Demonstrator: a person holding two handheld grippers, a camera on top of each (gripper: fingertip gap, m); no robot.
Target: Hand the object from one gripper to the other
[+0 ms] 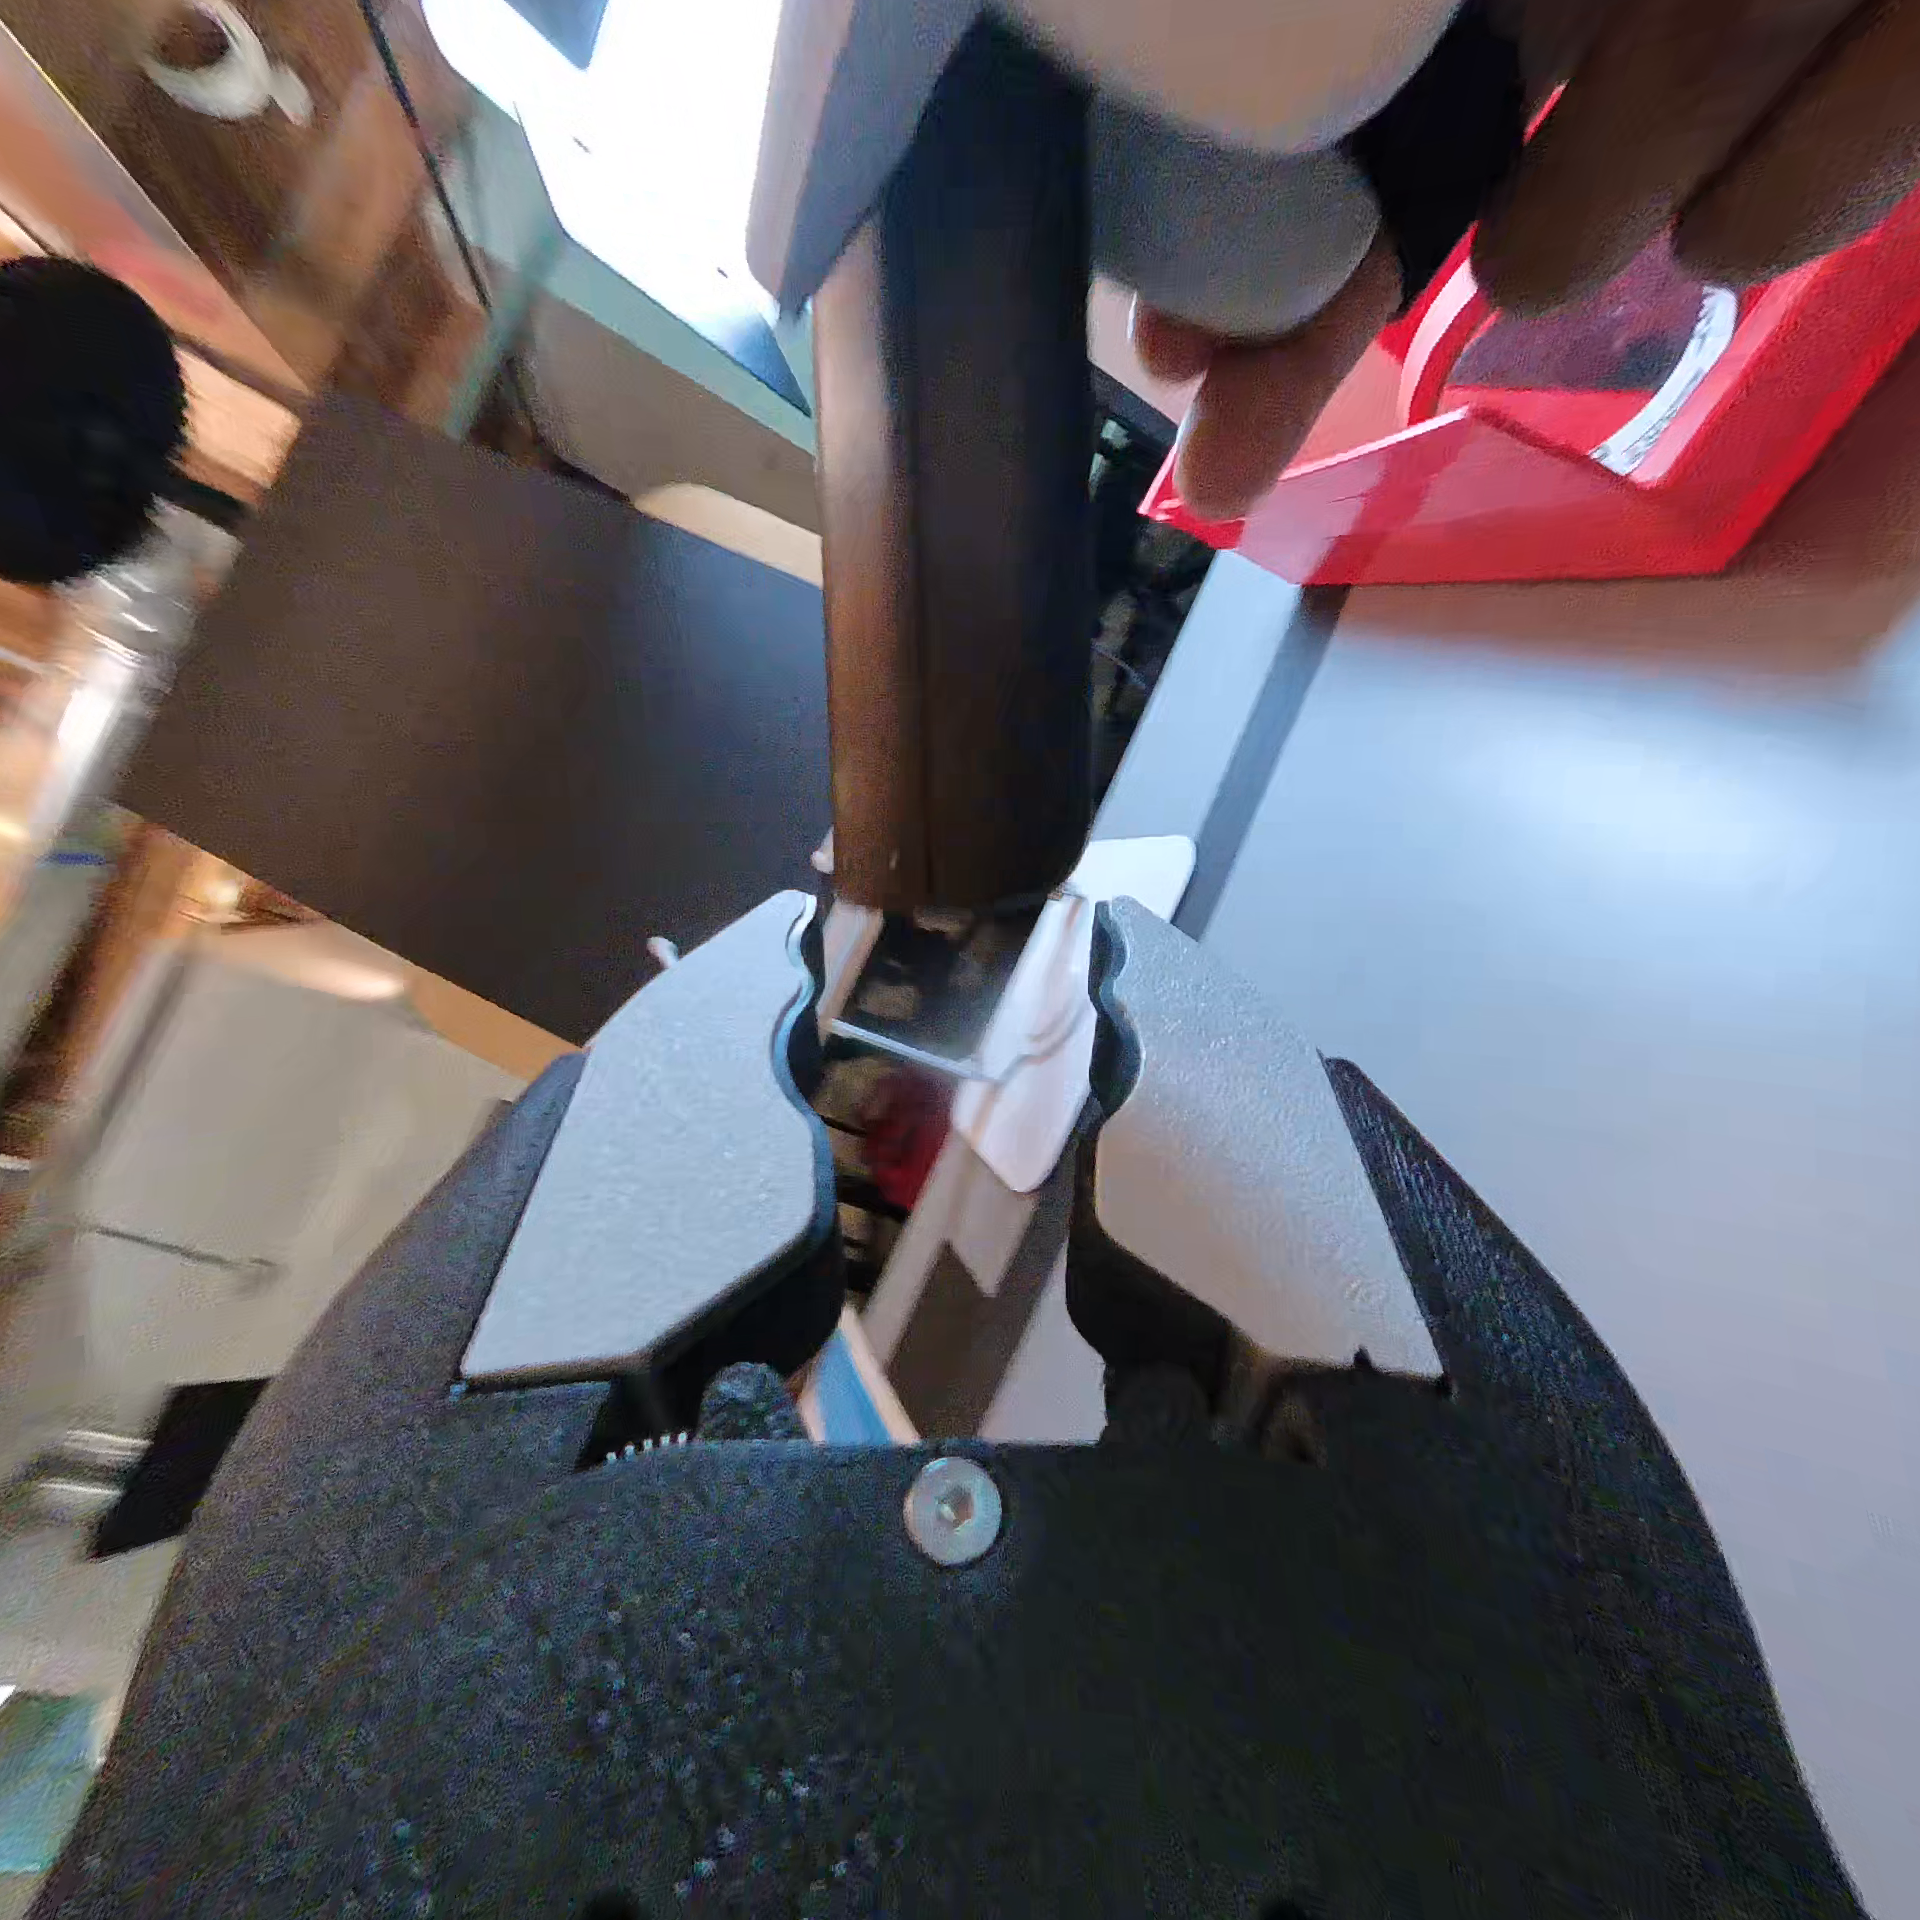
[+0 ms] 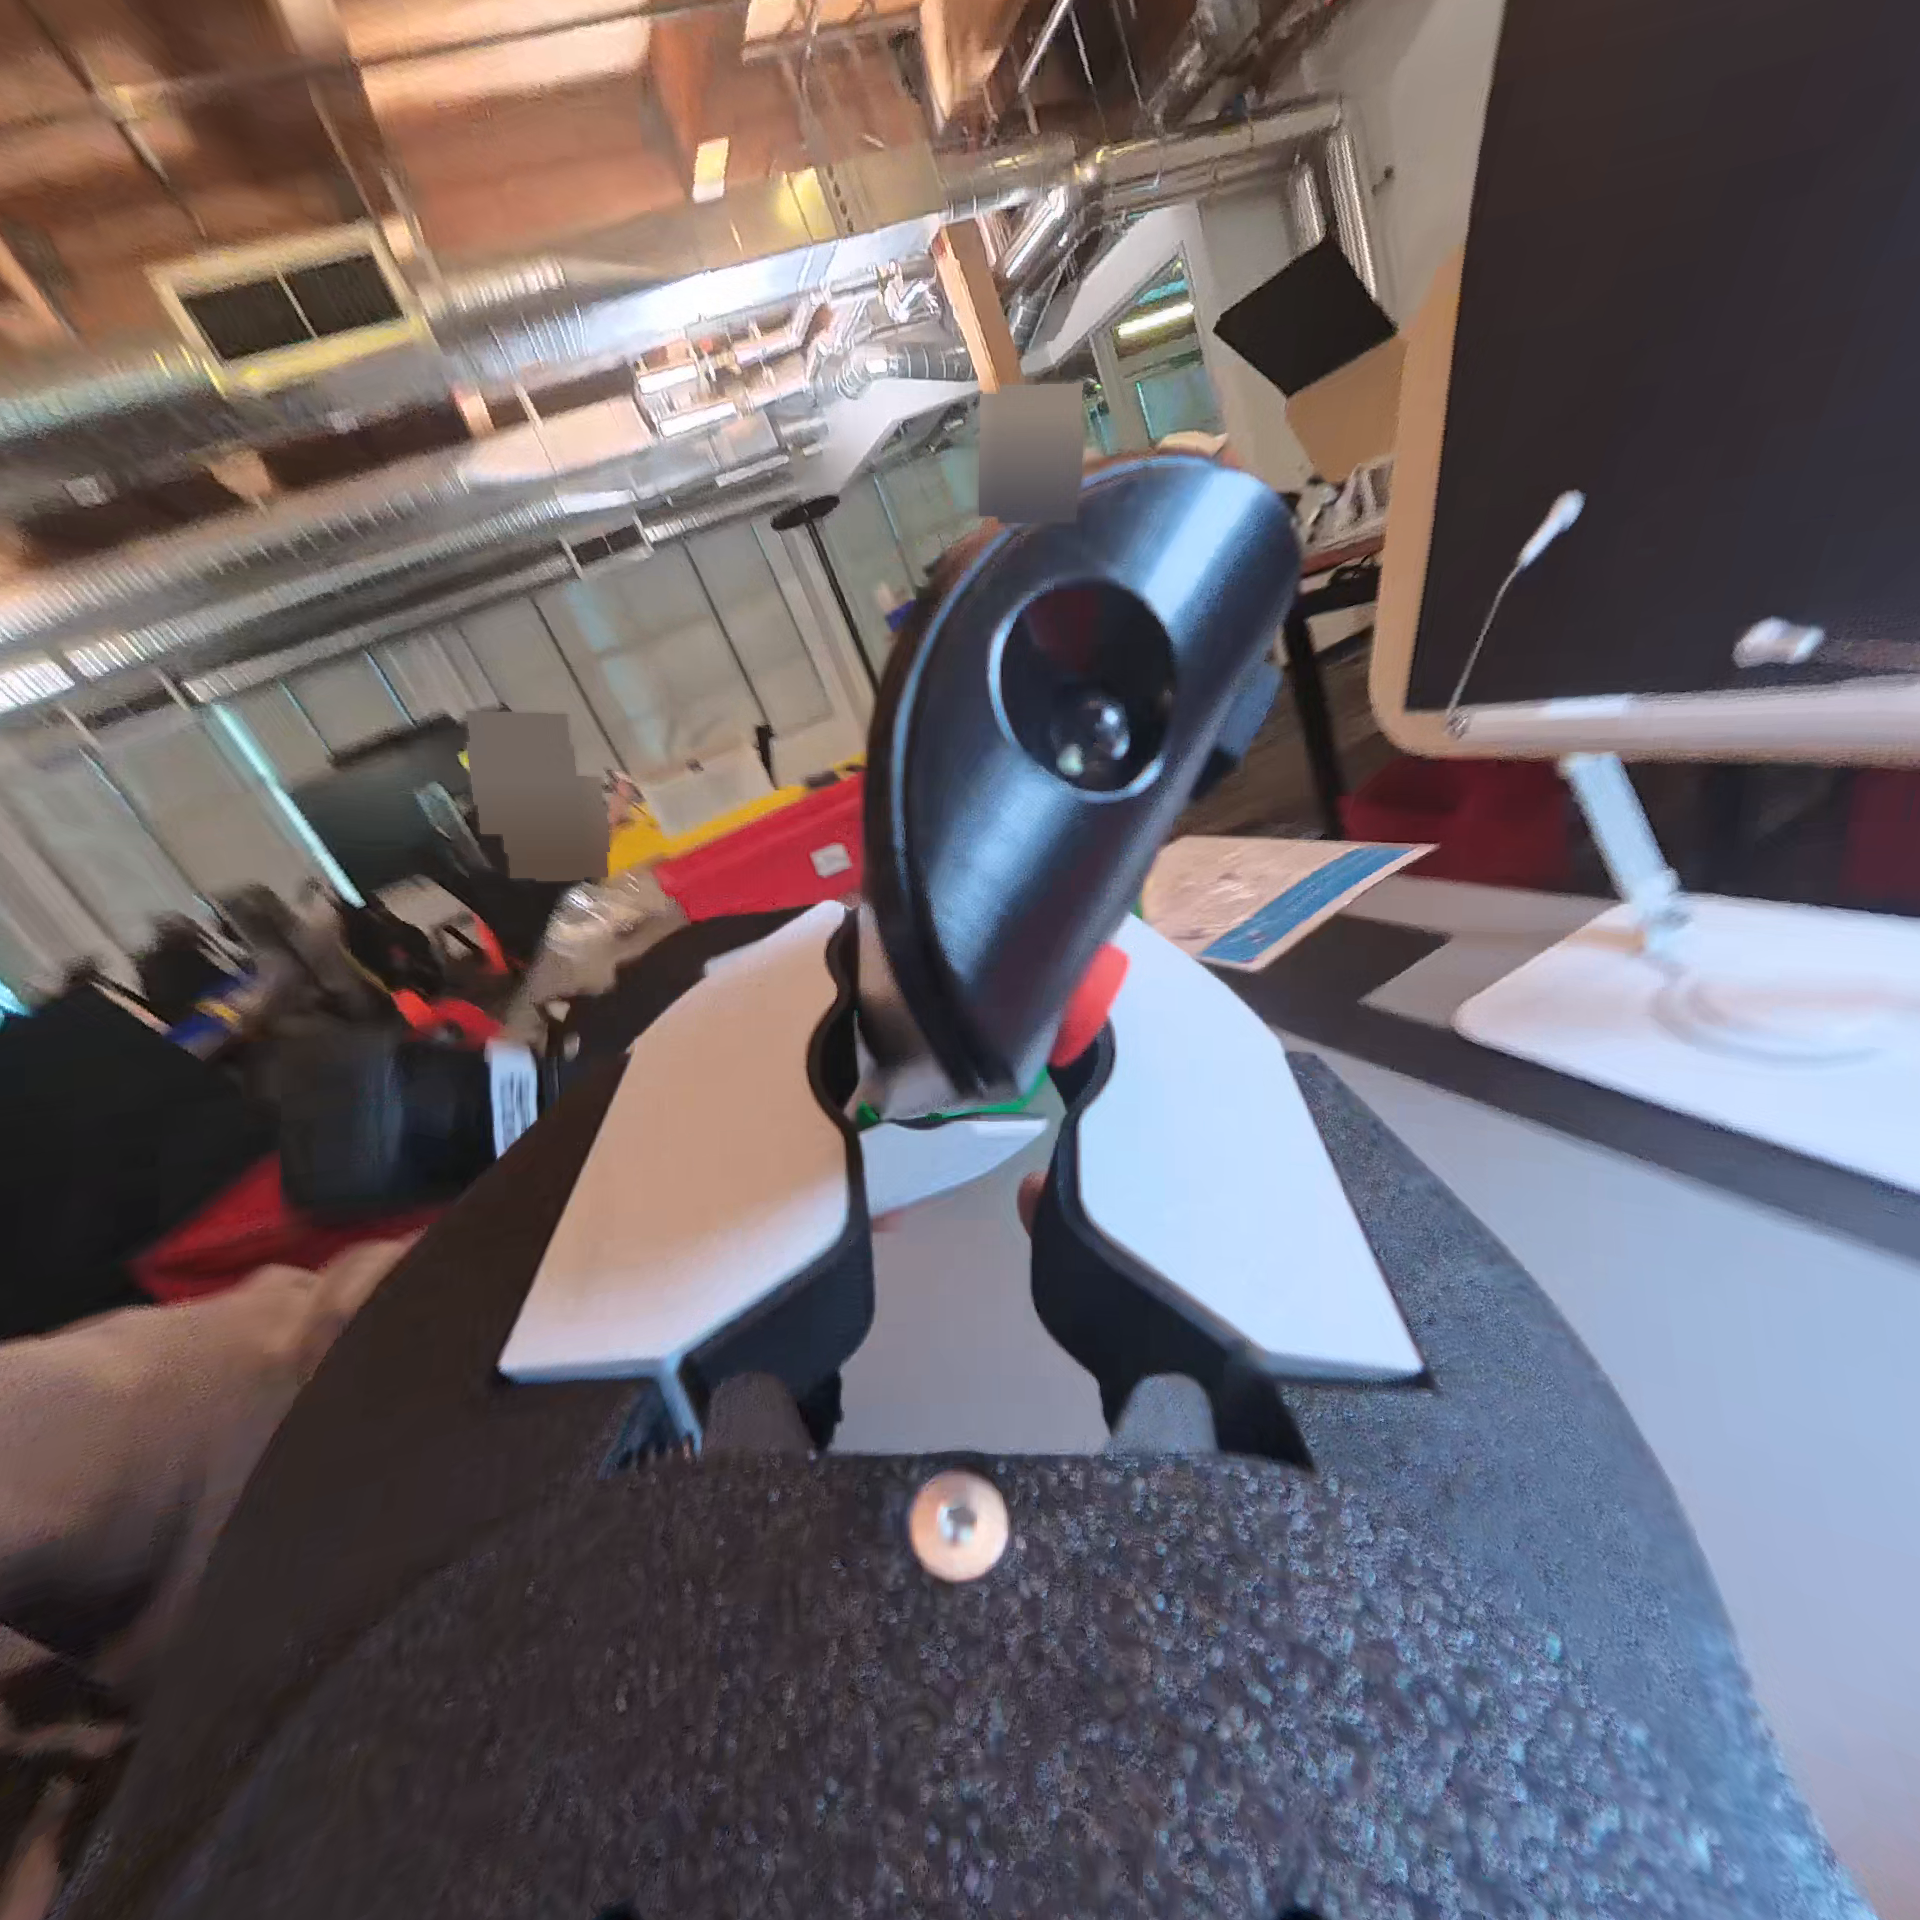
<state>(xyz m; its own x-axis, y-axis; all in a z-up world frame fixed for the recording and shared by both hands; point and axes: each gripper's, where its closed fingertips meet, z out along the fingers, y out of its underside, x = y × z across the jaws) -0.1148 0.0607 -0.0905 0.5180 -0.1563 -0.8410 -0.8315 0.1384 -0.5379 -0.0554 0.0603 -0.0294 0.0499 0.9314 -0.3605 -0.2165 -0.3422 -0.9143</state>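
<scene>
Object (image 1: pixel 1039 1049): thin flat white piece with rounded corners, with a glossy dark section, a thin silver rod across it and a bit of red below. It stands edge-on between my left gripper (image 1: pixel 951 997) fingers, touching both inner faces, held clear of the table. Its far end reaches my right gripper (image 2: pixel 951 1039); can't tell if that one has clamped on it. From the right wrist view, only a white wedge with a green edge is visible.
</scene>
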